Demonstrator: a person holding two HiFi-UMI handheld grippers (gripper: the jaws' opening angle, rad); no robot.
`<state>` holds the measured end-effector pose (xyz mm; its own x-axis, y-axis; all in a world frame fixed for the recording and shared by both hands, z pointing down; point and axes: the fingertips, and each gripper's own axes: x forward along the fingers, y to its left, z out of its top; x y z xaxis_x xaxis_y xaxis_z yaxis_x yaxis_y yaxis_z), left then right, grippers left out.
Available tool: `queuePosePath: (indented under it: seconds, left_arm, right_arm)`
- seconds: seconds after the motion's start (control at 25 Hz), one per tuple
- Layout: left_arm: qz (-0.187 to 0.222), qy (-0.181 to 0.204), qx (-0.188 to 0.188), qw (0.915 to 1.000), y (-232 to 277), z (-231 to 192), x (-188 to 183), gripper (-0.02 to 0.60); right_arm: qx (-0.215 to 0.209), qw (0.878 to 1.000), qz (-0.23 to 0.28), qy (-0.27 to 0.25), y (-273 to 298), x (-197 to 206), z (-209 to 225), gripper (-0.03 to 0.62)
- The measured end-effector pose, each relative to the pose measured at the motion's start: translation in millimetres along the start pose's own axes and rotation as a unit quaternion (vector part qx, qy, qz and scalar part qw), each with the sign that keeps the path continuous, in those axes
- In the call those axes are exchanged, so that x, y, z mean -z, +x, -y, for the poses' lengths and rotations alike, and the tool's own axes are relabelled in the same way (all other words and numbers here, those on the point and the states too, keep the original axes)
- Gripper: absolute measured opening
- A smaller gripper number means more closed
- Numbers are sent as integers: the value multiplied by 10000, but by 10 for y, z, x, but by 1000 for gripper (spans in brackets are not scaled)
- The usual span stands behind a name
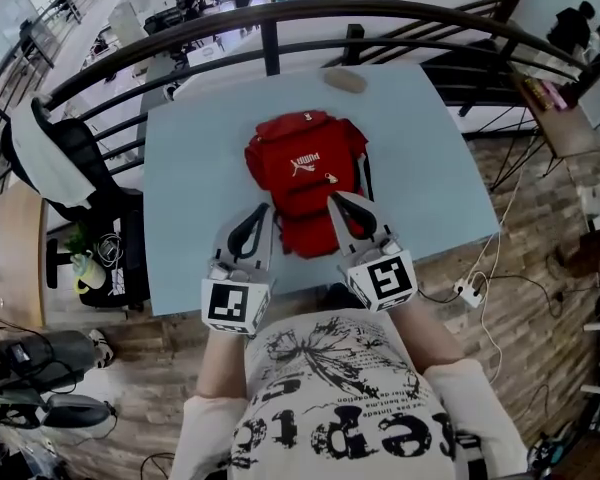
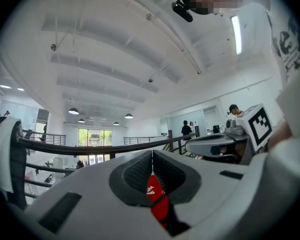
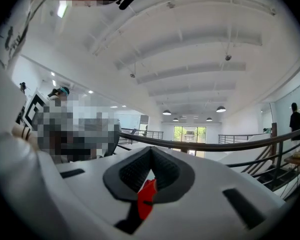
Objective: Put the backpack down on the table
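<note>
A red backpack [image 1: 302, 168] with a white logo lies flat on the pale blue table [image 1: 195, 208], its near end toward me. My left gripper [image 1: 263, 209] hangs over the bag's near left corner and my right gripper [image 1: 336, 201] over its near right part; both point level and away from me. In the left gripper view the jaws of the left gripper [image 2: 152, 154] meet with nothing between the pads, and the backpack [image 2: 157, 199] shows red below them. The right gripper [image 3: 150, 150] is likewise shut, with a strip of the backpack [image 3: 146, 199] beneath it.
A dark curved railing [image 1: 270, 18] runs behind the table's far edge. A small tan object [image 1: 346, 80] lies near that edge. An office chair draped with a white garment [image 1: 50, 158] stands to the left. A power strip [image 1: 470, 290] and cables lie on the wooden floor at right.
</note>
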<state>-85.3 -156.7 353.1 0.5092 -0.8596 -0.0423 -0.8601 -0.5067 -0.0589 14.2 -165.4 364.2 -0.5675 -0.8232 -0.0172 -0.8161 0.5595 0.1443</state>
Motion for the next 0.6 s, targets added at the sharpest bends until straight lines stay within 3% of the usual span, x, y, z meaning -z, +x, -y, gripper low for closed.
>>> queuePosePath:
  seconds: [0.6]
  left_arm:
    - [-92,-115,38,9999,38,-4,121,14]
  right_arm:
    - [44,9998,60,195,-3,-38,58,-9]
